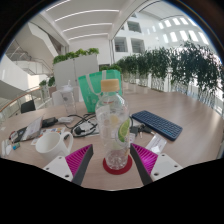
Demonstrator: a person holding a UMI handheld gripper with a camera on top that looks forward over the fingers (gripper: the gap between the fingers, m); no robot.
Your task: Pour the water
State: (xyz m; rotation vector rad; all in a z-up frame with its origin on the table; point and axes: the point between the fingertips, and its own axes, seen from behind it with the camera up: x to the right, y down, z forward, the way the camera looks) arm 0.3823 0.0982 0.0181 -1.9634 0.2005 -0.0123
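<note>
Clear plastic marks the water bottle [113, 118], which stands upright on a small red coaster [118, 166] on the pale bench [190, 125], its label showing a lime slice. It sits between the magenta pads of the hand-held gripper [113, 158], whose fingers are spread with a gap at either side, so nothing is gripped yet. Beside it to the left are a white mug [52, 141], a tangle of cables [80, 127] and a clear glass [68, 95]; a green bag [100, 88] stands behind, and a dark keyboard [158, 124] lies to the right. By my reading this is the approach-to-grasp step. Next, the fingers should close squarely on the bottle's body, firmly enough not to slip, before lifting and tipping toward a vessel, likely the mug or glass.
</note>
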